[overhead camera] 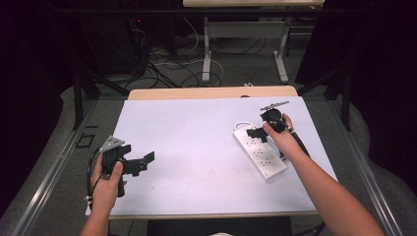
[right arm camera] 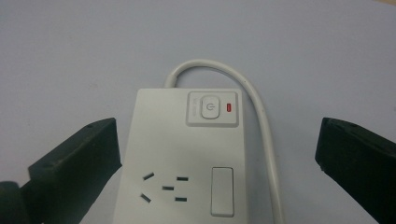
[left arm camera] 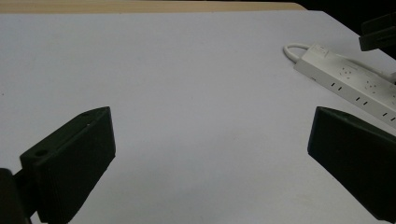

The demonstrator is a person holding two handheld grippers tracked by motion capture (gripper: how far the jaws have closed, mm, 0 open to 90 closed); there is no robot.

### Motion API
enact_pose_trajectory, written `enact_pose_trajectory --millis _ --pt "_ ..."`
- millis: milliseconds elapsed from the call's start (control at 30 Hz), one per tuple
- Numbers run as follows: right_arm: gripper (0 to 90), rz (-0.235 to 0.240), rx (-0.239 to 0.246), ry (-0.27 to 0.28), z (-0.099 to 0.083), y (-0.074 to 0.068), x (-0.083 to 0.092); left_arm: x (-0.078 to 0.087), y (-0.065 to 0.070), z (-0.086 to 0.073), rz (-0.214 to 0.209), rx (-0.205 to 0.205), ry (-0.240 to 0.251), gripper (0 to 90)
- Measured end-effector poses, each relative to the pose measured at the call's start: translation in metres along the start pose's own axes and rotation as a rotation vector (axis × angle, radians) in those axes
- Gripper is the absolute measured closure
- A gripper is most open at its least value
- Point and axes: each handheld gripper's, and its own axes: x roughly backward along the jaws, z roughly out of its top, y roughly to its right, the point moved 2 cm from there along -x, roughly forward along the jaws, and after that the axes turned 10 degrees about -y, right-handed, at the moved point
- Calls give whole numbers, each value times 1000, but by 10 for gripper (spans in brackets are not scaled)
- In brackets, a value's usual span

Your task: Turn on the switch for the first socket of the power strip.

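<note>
A white power strip (overhead camera: 259, 152) lies slantwise on the right half of the white tabletop (overhead camera: 196, 142). My right gripper (overhead camera: 256, 133) hovers over its far end, open. In the right gripper view its jaws stand wide on either side of the strip (right arm camera: 187, 163), clear of its edges. Between them lie the power button (right arm camera: 210, 108) with a lit red lamp (right arm camera: 229, 107) and the white cable (right arm camera: 261, 112) looping off the end. My left gripper (overhead camera: 140, 160) is held at the front left, open and empty, pointing across the table toward the strip (left arm camera: 350, 84).
The tabletop's wooden back edge (overhead camera: 211, 92) shows behind the white surface. Beyond it, loose cables (overhead camera: 177, 64) lie on the floor by the legs of another table (overhead camera: 206, 54). Metal rails (overhead camera: 54, 167) run along both sides. The left gripper view catches the other gripper (left arm camera: 378, 30) at top right.
</note>
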Motion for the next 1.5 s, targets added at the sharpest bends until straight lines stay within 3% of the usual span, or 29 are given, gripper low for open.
enact_pose_trajectory --millis 700,900,1267,1500 --pt "0 17 21 40 -2 -4 21 0 0 -1 3 10 -2 9" --pt "0 24 31 56 -5 -5 35 0 0 -1 3 10 -2 9" --pt "0 68 -19 124 -14 0 72 -1 0 -1 2 9 -5 9" --pt "0 43 19 132 -27 -1 87 1 -1 -1 1 12 -1 9"
